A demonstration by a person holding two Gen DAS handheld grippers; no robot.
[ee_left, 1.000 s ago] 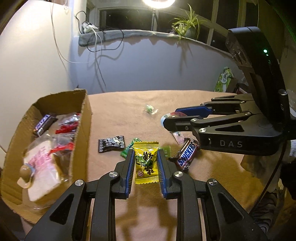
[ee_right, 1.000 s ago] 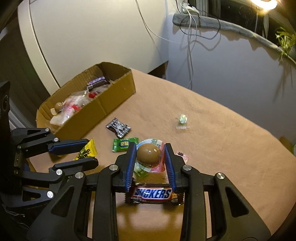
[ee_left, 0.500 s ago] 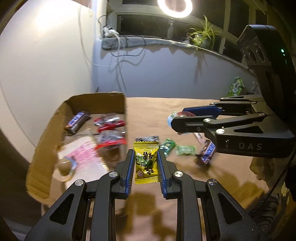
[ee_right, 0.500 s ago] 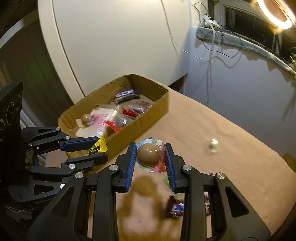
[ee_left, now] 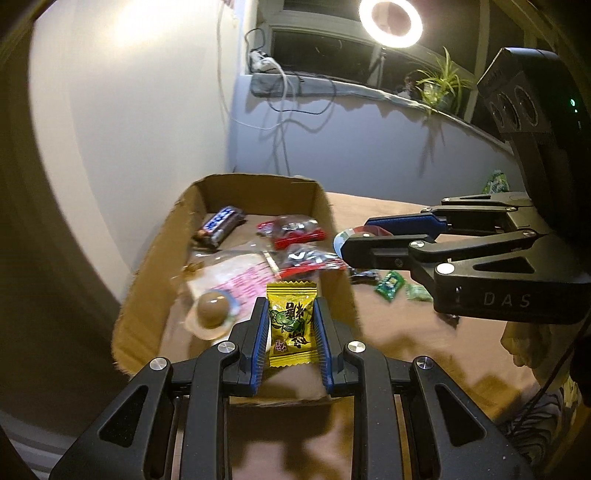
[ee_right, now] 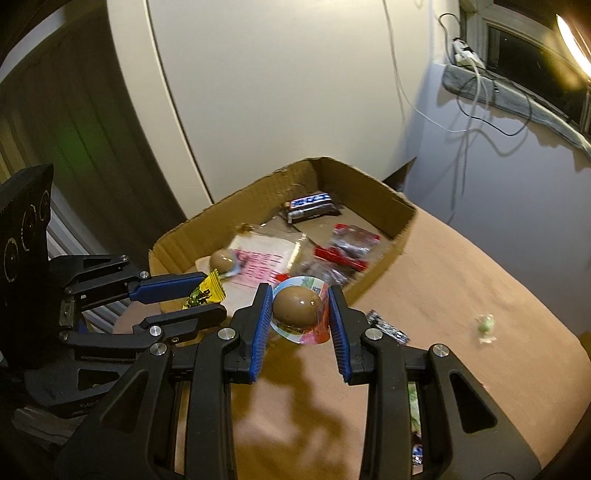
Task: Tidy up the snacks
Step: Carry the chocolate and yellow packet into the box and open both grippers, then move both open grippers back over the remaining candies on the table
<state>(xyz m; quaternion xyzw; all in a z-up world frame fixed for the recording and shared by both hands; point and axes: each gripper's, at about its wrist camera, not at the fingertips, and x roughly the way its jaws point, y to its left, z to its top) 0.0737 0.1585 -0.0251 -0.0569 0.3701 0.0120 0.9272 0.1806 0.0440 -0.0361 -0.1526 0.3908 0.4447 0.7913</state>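
- The left gripper [ee_left: 291,325] is pinching a yellow candy packet [ee_left: 291,323] between its blue pads, holding it up over the near end of the cardboard box [ee_left: 147,266].
- The right gripper [ee_right: 300,308] is clamped on a packaged brown egg [ee_right: 297,306] in a round plastic cup, held just at the box's near long wall.
- The two grippers sit side by side; from the left wrist view the right one [ee_left: 354,243] reaches in from the right, above the box's edge.
- Inside the box lie a dark chocolate bar [ee_right: 312,206] at the far end, two clear bags with red strips [ee_left: 295,230], a flat pink-printed packet [ee_left: 236,278] and a second brown egg [ee_left: 212,312].
- The box stands at the left end of the tan surface [ee_right: 480,295], close to the white wall.
- Loose snacks lie on the surface to the right of the box: a green wrapped sweet [ee_left: 389,284], a dark silver-printed wrapper [ee_right: 388,326] and a small pale-green candy [ee_right: 485,326] well apart from the rest.
- A ring light [ee_left: 390,23] and a potted plant [ee_left: 439,86] are up by the window ledge.
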